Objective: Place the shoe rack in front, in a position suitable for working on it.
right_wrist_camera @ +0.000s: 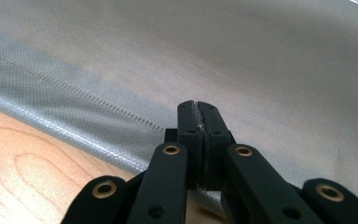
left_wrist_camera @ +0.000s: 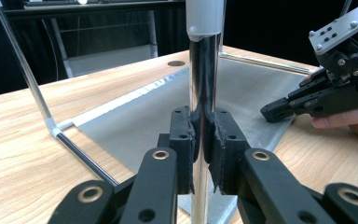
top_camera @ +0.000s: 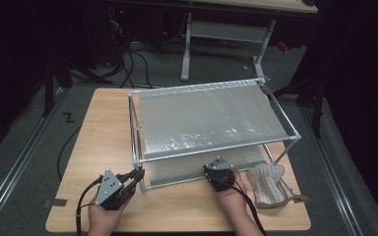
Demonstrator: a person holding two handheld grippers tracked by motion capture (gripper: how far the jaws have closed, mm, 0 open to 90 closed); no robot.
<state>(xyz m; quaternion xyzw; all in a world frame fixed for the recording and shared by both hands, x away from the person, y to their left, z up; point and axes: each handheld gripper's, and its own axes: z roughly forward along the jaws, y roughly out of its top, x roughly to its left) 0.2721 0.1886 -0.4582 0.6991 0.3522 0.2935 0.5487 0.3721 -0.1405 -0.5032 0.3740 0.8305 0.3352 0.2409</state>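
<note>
Material: pale wood worktop (top_camera: 98, 128) carrying one metal-tube rack (top_camera: 134, 128) with grey fabric shelves.
Shelves: two, counted in the high view; an upper fabric shelf (top_camera: 206, 118) slung between the top rails, and a lower fabric shelf (top_camera: 187, 172) lying flat on the worktop beneath it.
Rack place: in the middle of the worktop, its near-left upright post (left_wrist_camera: 204, 93) standing close to the person's edge.
Grippers: two, one in each hand.
Left gripper (top_camera: 137, 178): its jaws are clamped on the near-left upright post; in the left gripper view the shiny tube runs straight up between the two black pads, which press on it from both sides.
Right gripper (top_camera: 215, 173): its jaws are closed pad against pad, with their tips over the near edge of the lower fabric shelf; in the right gripper view a thin pale line sits in the seam between the pads, and whether that is a pinched fold of fabric cannot be told.
Other things: one knitted beige mitt (top_camera: 270, 184) lying on the worktop just right of the right hand.
Hands: two, entering from the bottom edge, forearms cut off by the frame.
Hidden: the upper shelf covers most of the lower one; the room behind the worktop is too dark to read beyond a white-legged frame and cables on the floor.
</note>
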